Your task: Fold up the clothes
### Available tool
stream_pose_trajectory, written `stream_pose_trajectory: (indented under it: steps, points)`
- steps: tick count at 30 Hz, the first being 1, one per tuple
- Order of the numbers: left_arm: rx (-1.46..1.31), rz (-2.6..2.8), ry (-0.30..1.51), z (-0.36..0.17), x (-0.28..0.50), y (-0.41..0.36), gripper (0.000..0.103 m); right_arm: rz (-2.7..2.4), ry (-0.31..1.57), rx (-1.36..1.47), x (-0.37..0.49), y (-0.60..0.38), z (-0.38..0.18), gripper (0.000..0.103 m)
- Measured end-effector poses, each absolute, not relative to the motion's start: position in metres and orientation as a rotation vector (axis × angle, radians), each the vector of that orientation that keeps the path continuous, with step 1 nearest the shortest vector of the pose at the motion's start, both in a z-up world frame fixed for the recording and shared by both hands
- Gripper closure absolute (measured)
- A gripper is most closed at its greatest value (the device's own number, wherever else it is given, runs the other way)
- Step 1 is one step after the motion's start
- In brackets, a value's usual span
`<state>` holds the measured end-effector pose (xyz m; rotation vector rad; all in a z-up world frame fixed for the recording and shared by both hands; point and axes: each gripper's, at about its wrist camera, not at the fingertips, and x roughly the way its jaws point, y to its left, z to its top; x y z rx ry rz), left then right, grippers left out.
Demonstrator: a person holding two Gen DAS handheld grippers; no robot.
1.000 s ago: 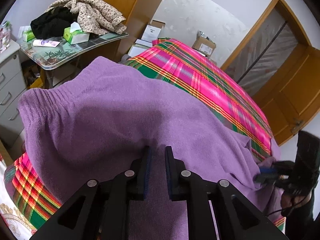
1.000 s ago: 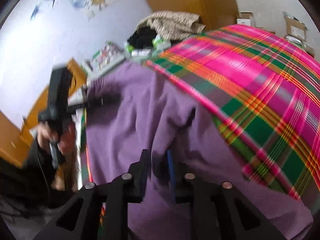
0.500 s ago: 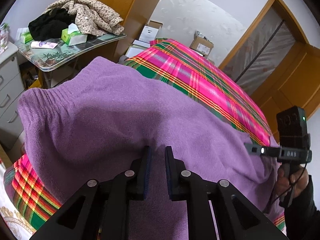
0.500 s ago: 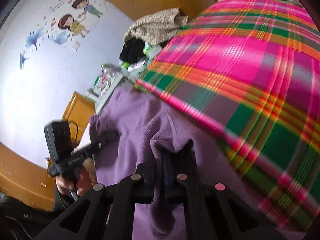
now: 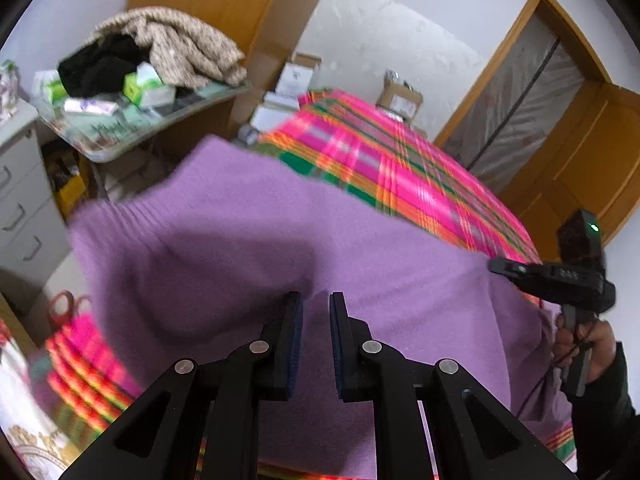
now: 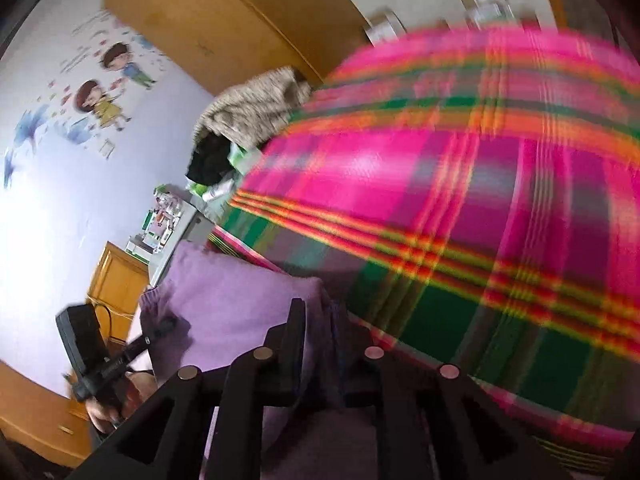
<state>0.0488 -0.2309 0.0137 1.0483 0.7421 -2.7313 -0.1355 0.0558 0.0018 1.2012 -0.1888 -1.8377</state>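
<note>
A purple sweater [image 5: 240, 248] hangs lifted over the pink plaid bed cover [image 5: 380, 160], with its ribbed hem to the left. My left gripper [image 5: 316, 300] is shut on a fold of it, and the cloth drapes over its fingers. At the far right, my right gripper [image 5: 494, 266] pinches the sweater's other edge and holds it up. In the right wrist view the right gripper [image 6: 322, 308] has a bunch of the purple sweater [image 6: 232, 300] between its jaws, which are opening slightly. The left gripper [image 6: 170, 325] grips the far corner.
A glass-topped side table [image 5: 120, 136] left of the bed carries a clothes pile [image 5: 168, 44] and tissue boxes. Grey drawers [image 5: 20, 184] stand at the left edge. Cardboard boxes [image 5: 400, 96] and a wooden door [image 5: 580, 152] lie behind the bed cover [image 6: 440, 180].
The right gripper rolled and swung toward the bed with its bunch of sweater, lifting that edge. The left gripper stayed almost in place, and the cloth shifted a little.
</note>
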Motion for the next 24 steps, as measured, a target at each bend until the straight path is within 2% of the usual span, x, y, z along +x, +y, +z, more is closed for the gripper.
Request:
stream_pose_trajectory:
  steps: [4,9,10,12,13,18,20,24]
  points:
    - [1.015,-2.667,0.723,0.012,0.054,-0.250,0.089,-1.767,-0.123,1.121,-0.103,0.053,0.020,0.089]
    - [1.019,-2.625,0.756,-0.002,0.055,-0.270,0.089,-1.732,-0.001,1.187,-0.087,0.041,-0.001,0.089]
    - [1.022,-2.620,0.767,-0.004,0.055,-0.272,0.089,-1.757,0.023,1.212,-0.090,0.040,-0.007,0.091]
    - [1.025,-2.618,0.741,0.001,0.055,-0.268,0.089,-1.799,0.011,1.248,-0.100,0.044,-0.014,0.102]
    - [1.024,-2.620,0.718,0.005,0.055,-0.264,0.089,-1.799,-0.018,1.255,-0.103,0.047,-0.013,0.102]
    - [0.991,-2.683,0.657,0.027,0.041,-0.255,0.089,-1.833,-0.004,1.157,-0.095,0.046,0.008,0.098]
    - [1.003,-2.687,0.624,0.031,0.027,-0.254,0.089,-1.840,-0.025,1.148,-0.096,0.045,0.010,0.087]
    - [1.060,-2.664,0.588,0.022,-0.005,-0.263,0.089,-1.844,-0.075,1.172,-0.106,0.034,0.009,0.086]
